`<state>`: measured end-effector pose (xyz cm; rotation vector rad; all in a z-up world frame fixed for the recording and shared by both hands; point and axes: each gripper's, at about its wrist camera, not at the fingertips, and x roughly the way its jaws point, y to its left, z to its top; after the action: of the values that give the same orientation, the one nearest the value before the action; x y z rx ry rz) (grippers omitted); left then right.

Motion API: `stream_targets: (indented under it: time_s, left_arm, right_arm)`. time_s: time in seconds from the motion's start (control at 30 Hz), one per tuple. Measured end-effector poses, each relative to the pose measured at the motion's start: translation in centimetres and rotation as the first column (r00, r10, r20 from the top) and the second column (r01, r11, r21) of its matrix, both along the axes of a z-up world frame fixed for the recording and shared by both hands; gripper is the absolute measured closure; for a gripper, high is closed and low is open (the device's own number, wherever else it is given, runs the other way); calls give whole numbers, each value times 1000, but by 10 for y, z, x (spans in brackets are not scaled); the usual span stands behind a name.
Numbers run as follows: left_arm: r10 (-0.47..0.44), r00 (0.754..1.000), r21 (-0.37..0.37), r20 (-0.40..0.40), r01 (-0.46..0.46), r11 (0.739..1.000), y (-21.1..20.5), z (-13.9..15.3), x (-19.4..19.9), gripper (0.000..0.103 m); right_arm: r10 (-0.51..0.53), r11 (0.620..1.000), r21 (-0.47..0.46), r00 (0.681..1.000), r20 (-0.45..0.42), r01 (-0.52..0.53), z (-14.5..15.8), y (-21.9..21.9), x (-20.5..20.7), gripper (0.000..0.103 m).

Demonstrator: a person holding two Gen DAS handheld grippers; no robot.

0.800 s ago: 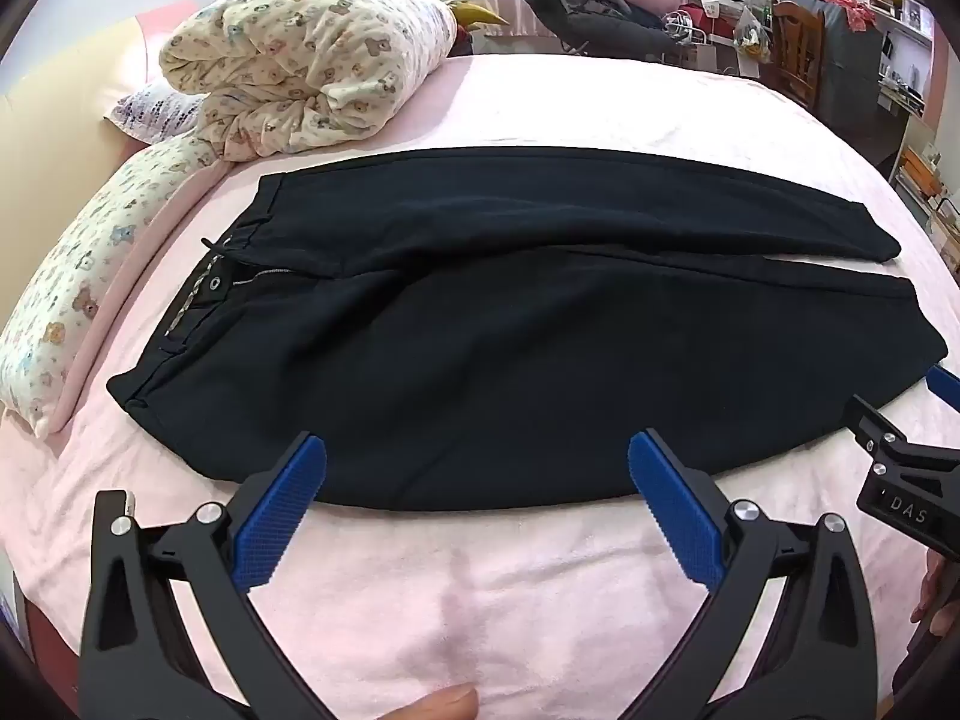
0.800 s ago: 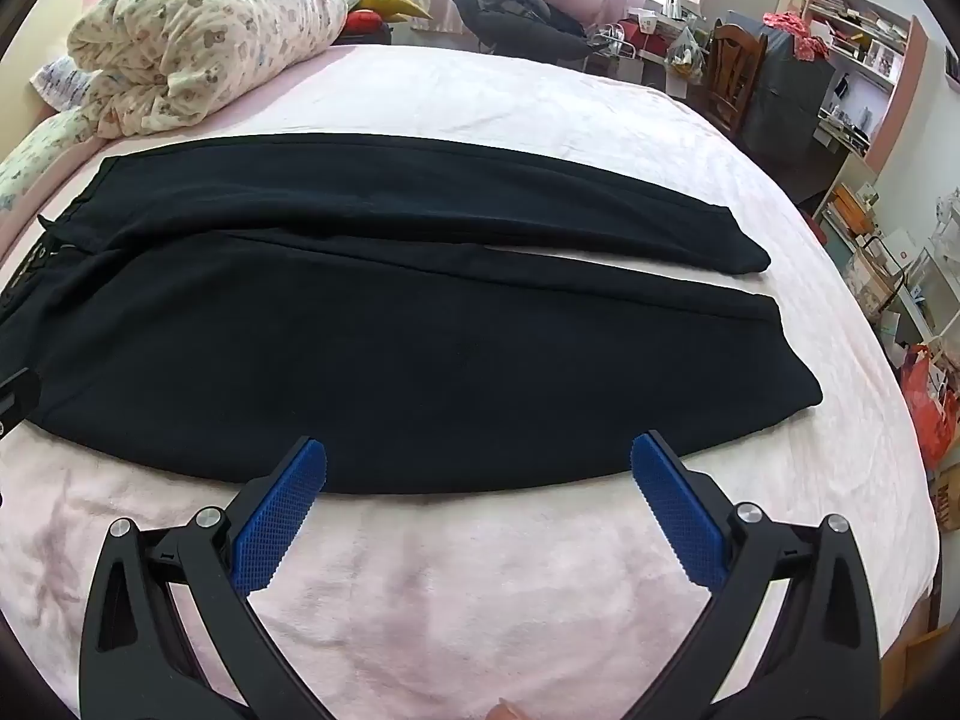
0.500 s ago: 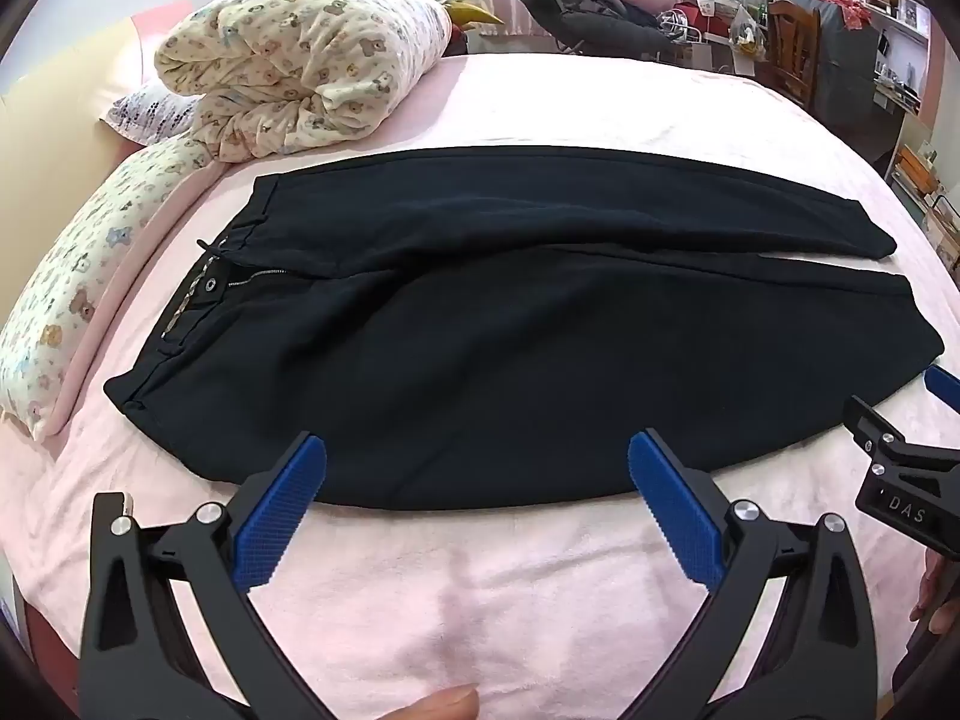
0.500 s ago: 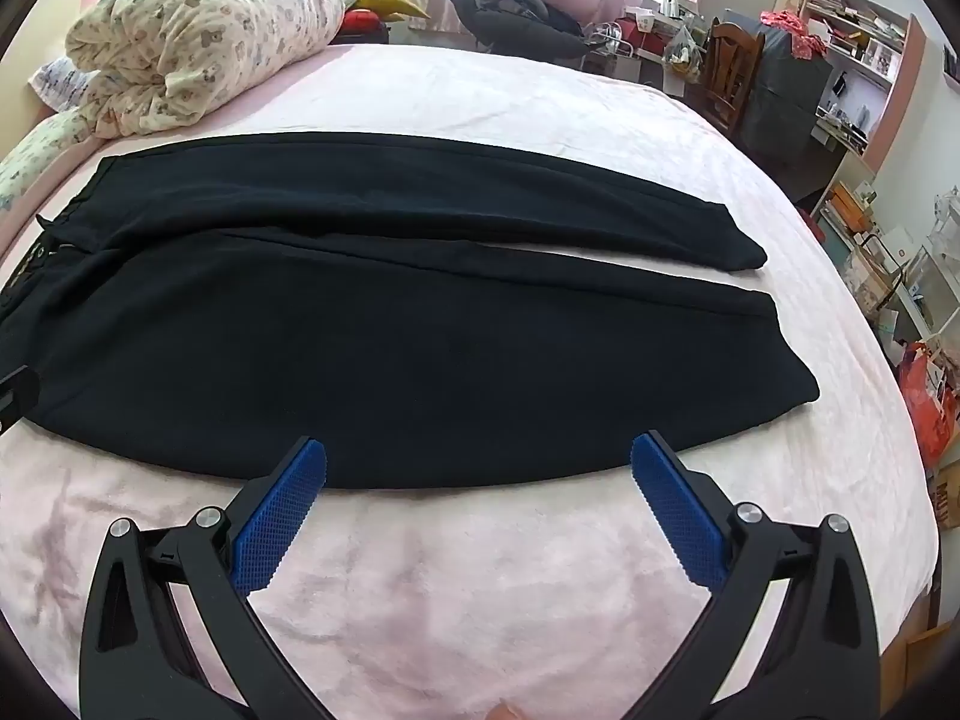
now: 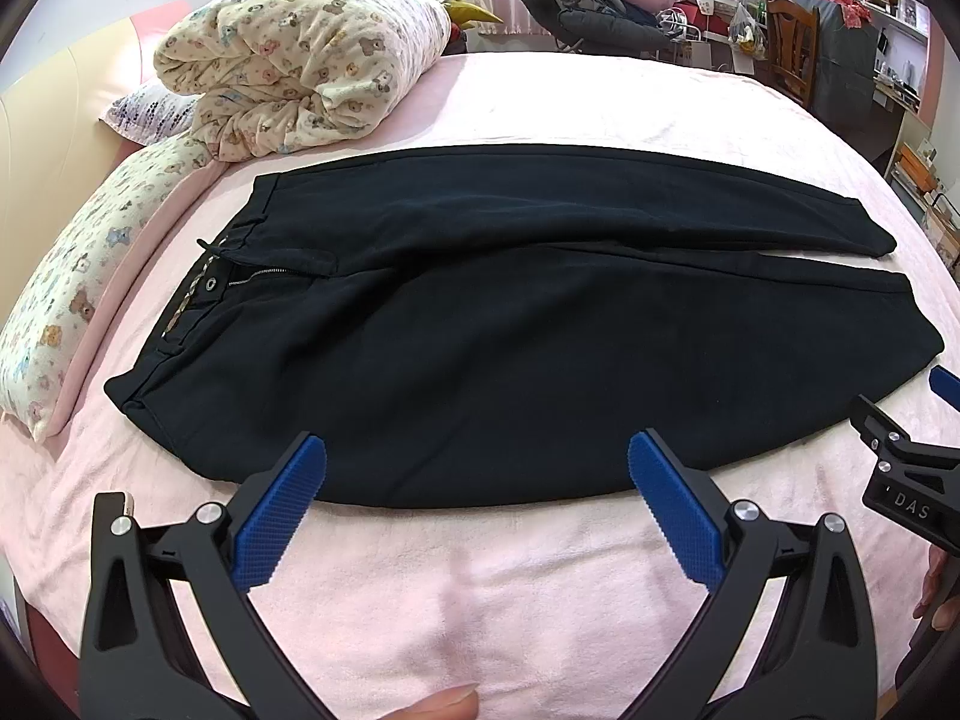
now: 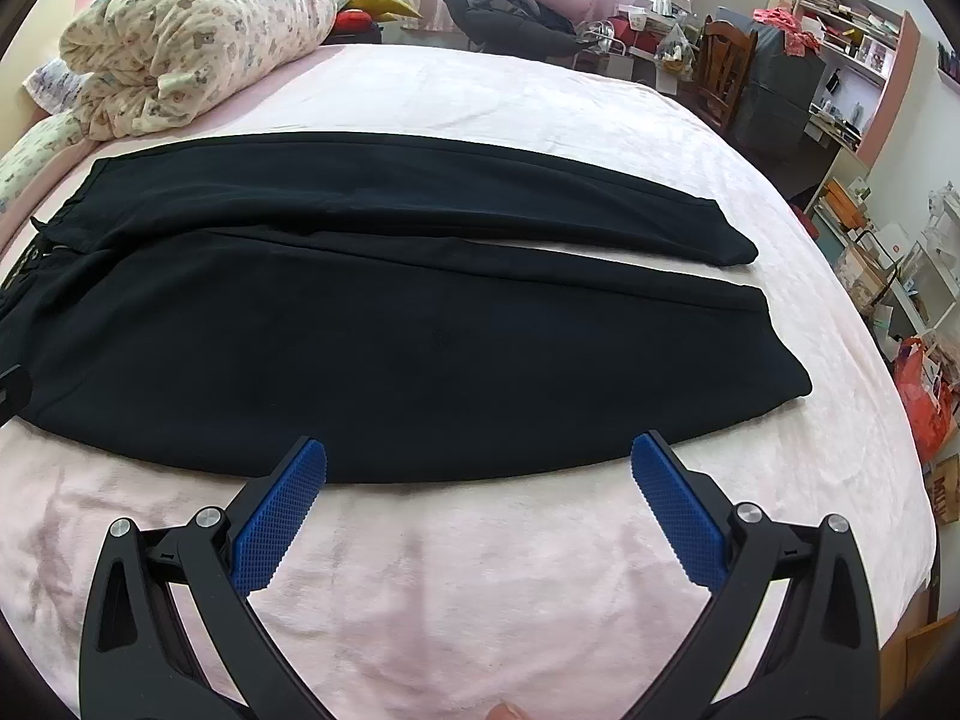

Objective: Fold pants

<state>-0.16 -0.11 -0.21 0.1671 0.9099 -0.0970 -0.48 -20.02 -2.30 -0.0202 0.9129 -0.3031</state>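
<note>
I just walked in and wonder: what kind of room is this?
A lived-in bedroom, most likely. Black pants lie spread on a bed with a pink blanket, a rolled teddy-bear print quilt sits at its head, and cluttered bookshelves line the far wall.

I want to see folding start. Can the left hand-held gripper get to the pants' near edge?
Probably yes: the left hand-held gripper is open just short of the black pants, with nothing between.

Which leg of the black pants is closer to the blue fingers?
The wider near leg, whose edge lies just beyond both grippers' blue fingers. The far leg lies behind it, toward the rolled teddy-bear quilt.
</note>
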Motion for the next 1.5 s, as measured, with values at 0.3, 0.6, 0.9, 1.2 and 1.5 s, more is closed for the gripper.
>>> stream_targets:
  time_s: [0.3,0.6,0.9,1.2,1.5]
  left_arm:
    - [4,1000,-2,-11,-4,1000,2,-2,1,2]
    - [9,1000,1,-24,-9,1000,3,-6,5,2]
    - [13,999,1,-32,-13,1000,6,-7,7,2]
    - [15,999,2,-33,-15,1000,7,-9,8,2]
    - [16,999,2,-34,-16,1000,8,-9,8,2]
  right_arm:
    - [-12,1000,1,1000,-2,12,-2,-5,0,1]
    - [-16,1000,3,1000,-1,16,-3,-7,0,1]
    - [-21,1000,5,1000,-4,21,-5,-9,1,1]
    - [-24,1000,7,1000,-4,24,-5,-9,0,1]
    - [-27,1000,7,1000,-4,27,-6,-10,0,1]
